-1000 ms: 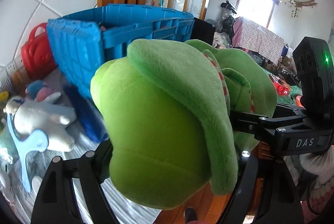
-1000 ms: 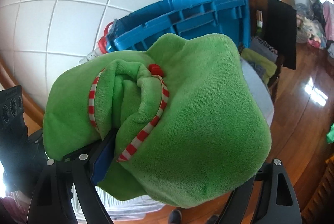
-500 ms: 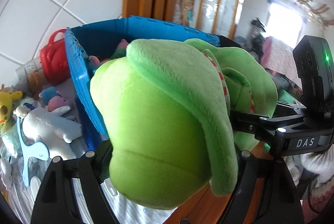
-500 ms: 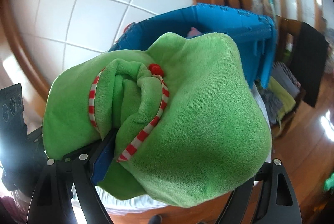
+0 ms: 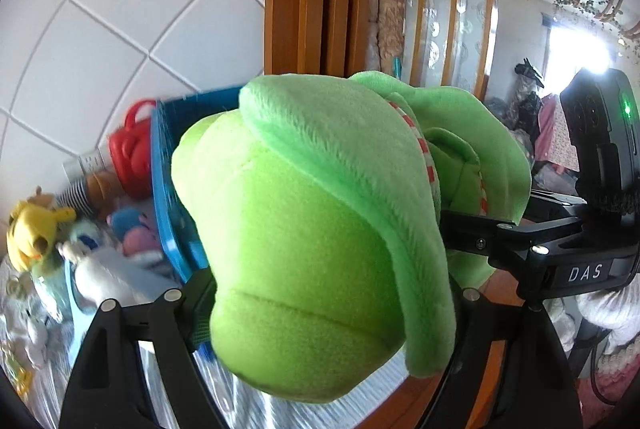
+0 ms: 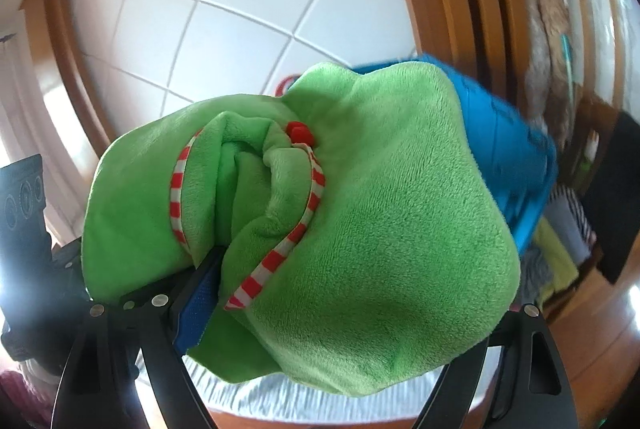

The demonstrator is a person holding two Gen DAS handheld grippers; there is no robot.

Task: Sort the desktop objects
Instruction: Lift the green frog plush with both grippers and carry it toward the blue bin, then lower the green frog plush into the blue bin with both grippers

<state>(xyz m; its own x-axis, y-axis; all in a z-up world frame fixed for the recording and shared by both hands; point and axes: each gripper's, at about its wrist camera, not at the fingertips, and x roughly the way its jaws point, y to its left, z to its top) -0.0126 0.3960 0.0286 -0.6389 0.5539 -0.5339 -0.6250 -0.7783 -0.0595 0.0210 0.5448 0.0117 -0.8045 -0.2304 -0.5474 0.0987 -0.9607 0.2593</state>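
Both grippers clamp one green plush (image 5: 304, 261): left gripper (image 5: 320, 293) on its lower body, right gripper (image 6: 332, 313) on the folded side. Plush hangs in front of the blue crate (image 6: 504, 145).

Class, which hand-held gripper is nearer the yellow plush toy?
Left. The yellow plush toy lies off to the left hand-held gripper's left; the right hand-held gripper grips the green plush toy's opposite side, farther away.
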